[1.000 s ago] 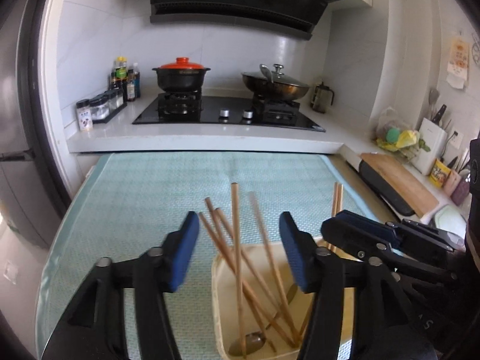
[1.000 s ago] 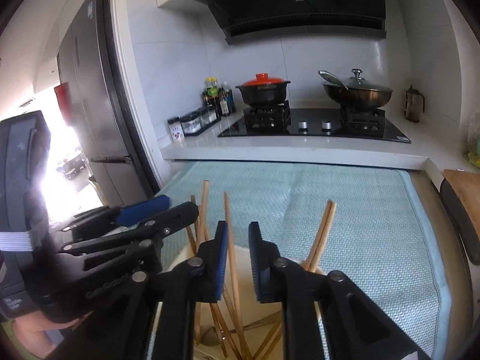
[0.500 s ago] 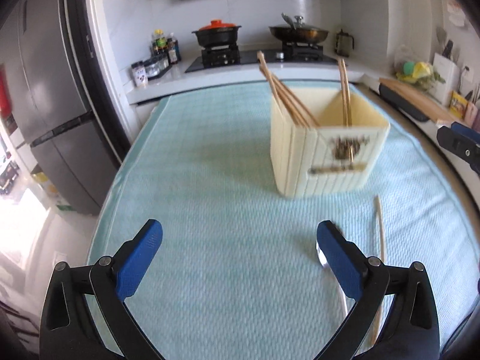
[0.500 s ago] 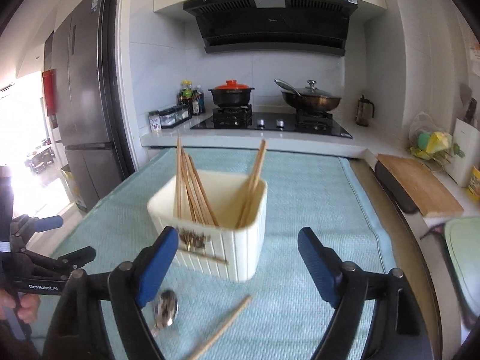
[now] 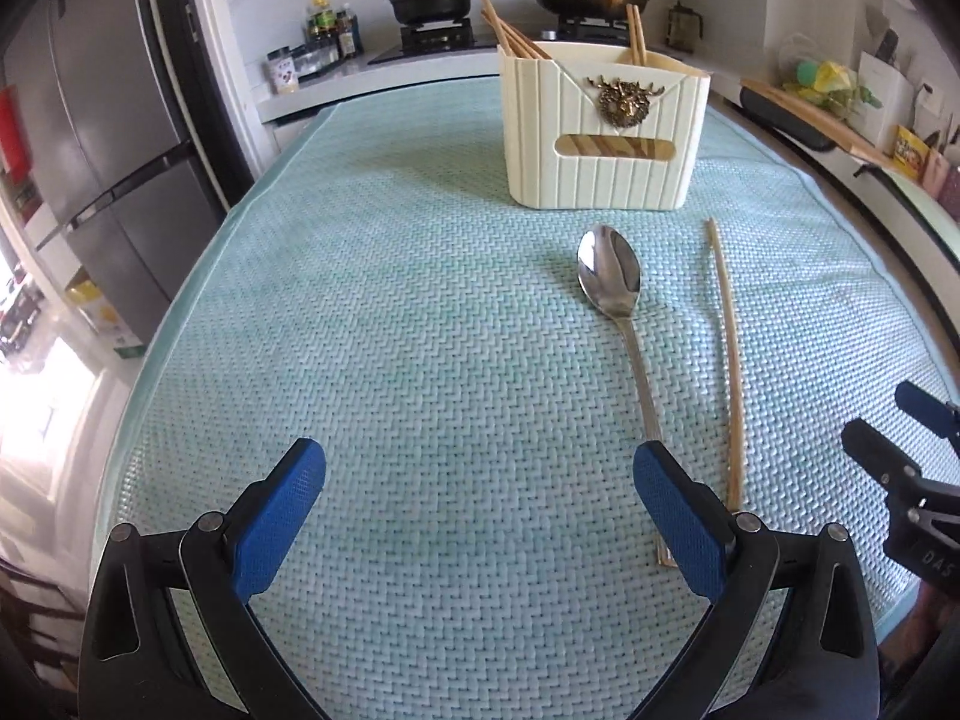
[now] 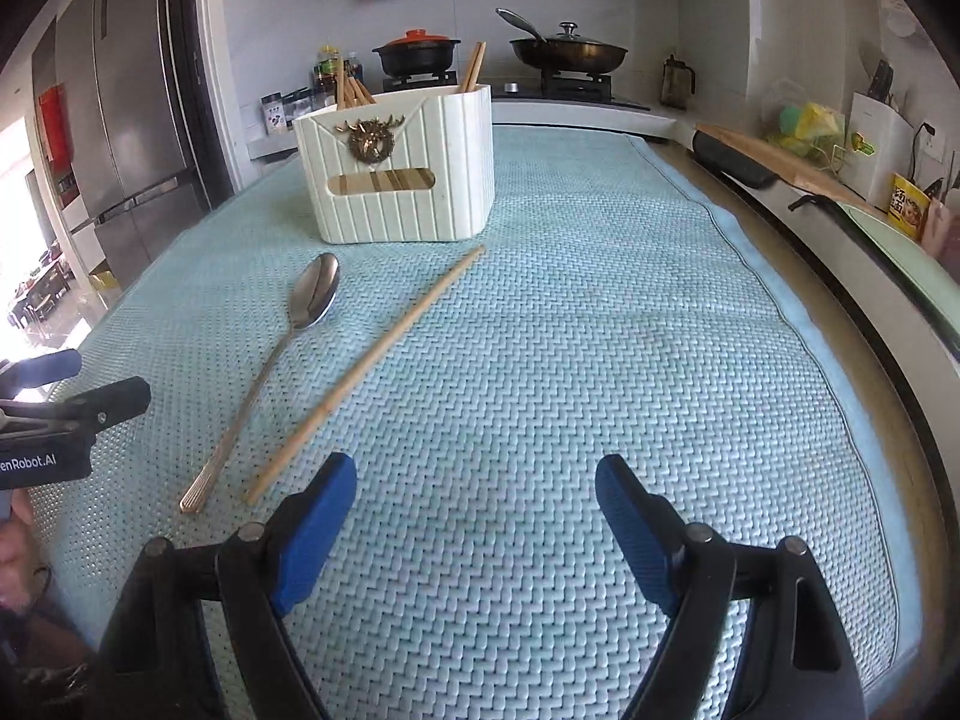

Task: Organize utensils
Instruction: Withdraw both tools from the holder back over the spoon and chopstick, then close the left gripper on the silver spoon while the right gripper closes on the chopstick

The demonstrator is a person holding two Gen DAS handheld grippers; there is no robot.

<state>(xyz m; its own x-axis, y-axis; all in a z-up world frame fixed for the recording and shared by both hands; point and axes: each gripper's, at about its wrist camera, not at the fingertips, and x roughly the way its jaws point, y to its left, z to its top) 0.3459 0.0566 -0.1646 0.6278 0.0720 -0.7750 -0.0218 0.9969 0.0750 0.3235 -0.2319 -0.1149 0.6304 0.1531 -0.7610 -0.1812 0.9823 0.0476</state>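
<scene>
**Utensils: most chopsticks stowed, a spoon and one chopstick left**

Utensils are partly sorted, as we read it. From the left wrist view, we see the cream holder (image 5: 603,132) standing upright on the teal mat (image 5: 390,330) that covers the desk, with chopsticks (image 5: 510,30) already leaning inside it. Just in front of it lie the spoon (image 5: 618,312) and a loose chopstick (image 5: 727,354), side by side and apart from each other. Our left gripper (image 5: 480,510) is spread wide and carries nothing; its right finger (image 5: 678,525) hangs over the end of the spoon's handle.

From the right wrist view, the holder (image 6: 396,174) sits ahead to the left, the spoon (image 6: 282,348) and the loose chopstick (image 6: 372,366) running back toward us. Our right gripper (image 6: 474,522) is likewise released and empty, its left finger (image 6: 312,525) near the chopstick's close end.

We judge two pieces remain: both still need lifting into the holder.
</scene>
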